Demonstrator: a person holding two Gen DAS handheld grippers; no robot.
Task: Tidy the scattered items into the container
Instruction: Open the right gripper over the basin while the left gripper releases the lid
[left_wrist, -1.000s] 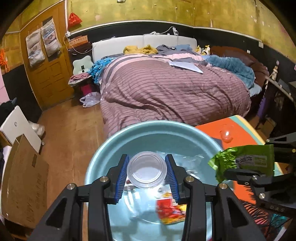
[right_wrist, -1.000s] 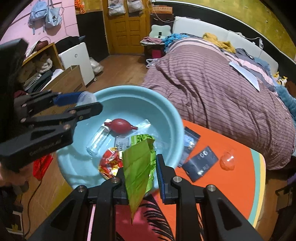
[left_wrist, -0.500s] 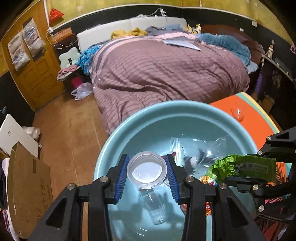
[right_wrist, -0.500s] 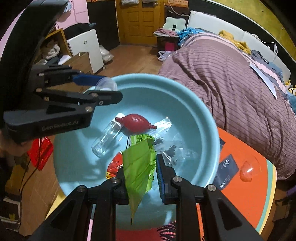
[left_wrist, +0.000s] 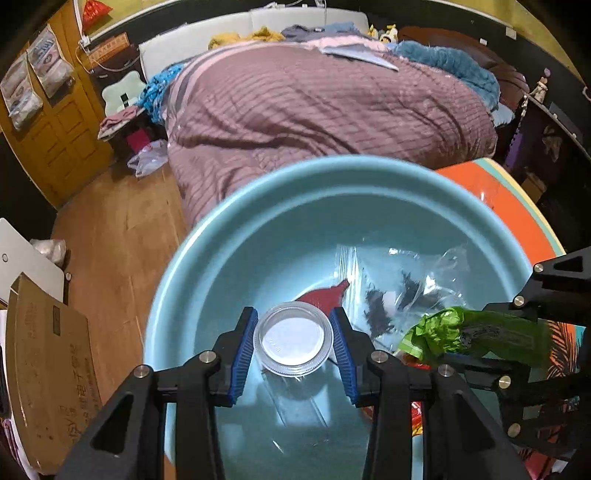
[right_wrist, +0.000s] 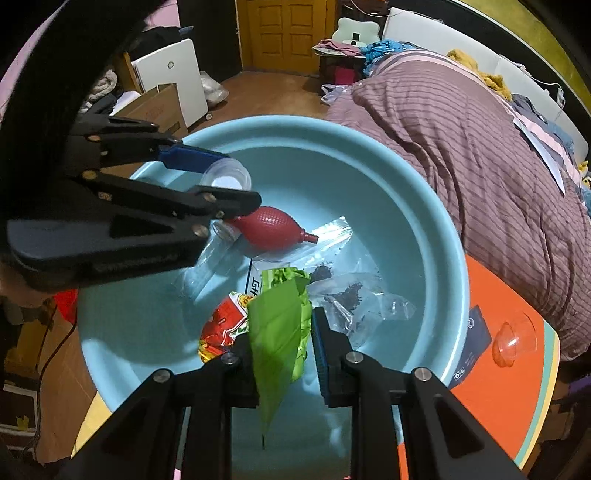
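Observation:
A light blue basin (left_wrist: 258, 236) (right_wrist: 424, 206) stands on an orange table. My left gripper (left_wrist: 293, 341) is shut on a clear round plastic lid (left_wrist: 293, 343) (right_wrist: 226, 177) and holds it over the basin's left side. My right gripper (right_wrist: 282, 332) is shut on a green crumpled packet (right_wrist: 280, 321) (left_wrist: 476, 334) above the basin's near side. Inside the basin lie a red rubber bulb blower (right_wrist: 273, 229), a clear bottle (right_wrist: 207, 262), a clear zip bag (right_wrist: 354, 295) (left_wrist: 402, 280) with dark bits, and a red snack wrapper (right_wrist: 221, 325).
On the orange table (right_wrist: 495, 398) to the right of the basin lie dark blue sachets (right_wrist: 476, 332) and a clear dome cup (right_wrist: 513, 339). A bed with a striped quilt (left_wrist: 325, 110) is behind. A cardboard box (left_wrist: 48, 369) stands on the wooden floor at left.
Both grippers have moved forward and lower over the basin, which now fills more of both views. The lid and the green packet stay gripped.

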